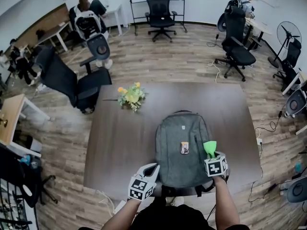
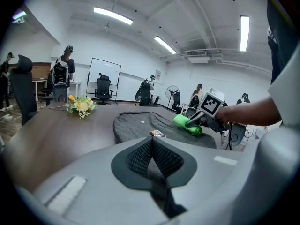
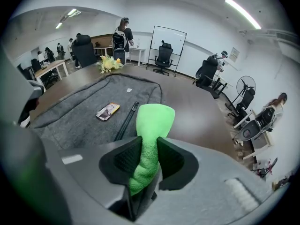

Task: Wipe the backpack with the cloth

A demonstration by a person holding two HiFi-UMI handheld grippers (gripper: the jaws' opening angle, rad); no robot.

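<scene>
A grey backpack (image 1: 181, 150) lies flat on the dark wooden table (image 1: 115, 143), with a small printed tag (image 1: 184, 148) on its front. My right gripper (image 1: 214, 159) is over the backpack's right side, shut on a bright green cloth (image 1: 210, 148). In the right gripper view the cloth (image 3: 152, 125) is squeezed between the pads and sticks out above the backpack (image 3: 89, 116), beside a zipper line. My left gripper (image 1: 151, 170) is at the backpack's near left corner, jaws shut with nothing seen between them. From the left gripper view the backpack (image 2: 140, 125) and cloth (image 2: 187, 124) lie ahead.
A small bunch of yellow flowers (image 1: 131, 96) lies on the table beyond the backpack. Black office chairs (image 1: 72, 83) stand around the table, with desks, a fan (image 1: 288, 35) and people farther back. The table's near edge is just below the grippers.
</scene>
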